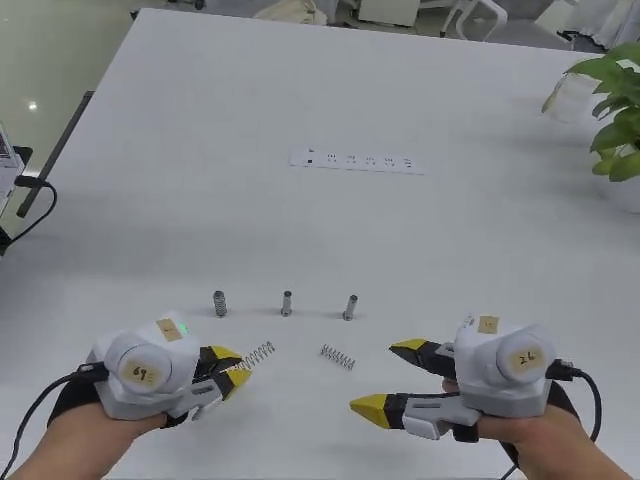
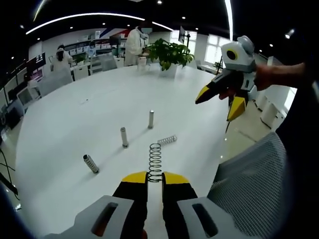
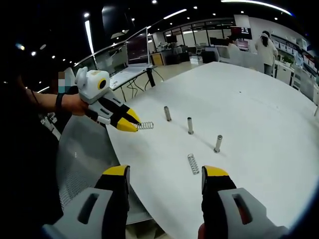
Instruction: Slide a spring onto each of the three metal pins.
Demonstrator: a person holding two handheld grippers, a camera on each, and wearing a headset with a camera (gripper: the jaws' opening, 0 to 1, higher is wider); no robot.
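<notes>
Fingers [image 2: 134, 178] of left gripper [image 2: 148, 177] pinching spring [image 2: 155, 159], its sticker [image 1: 140, 374] reading 69

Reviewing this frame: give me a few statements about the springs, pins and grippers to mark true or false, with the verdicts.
1. The left gripper is shut on a held spring. True.
2. All three pins already carry springs. False: in the head view the leftmost pin has one on it, while the middle pin and the right pin are bare.
3. The right gripper grips a spring. False: its jaws stand open and empty, and a loose spring lies on the table in front of it.
4. A power strip lies on the table beyond the pins. True.
</notes>
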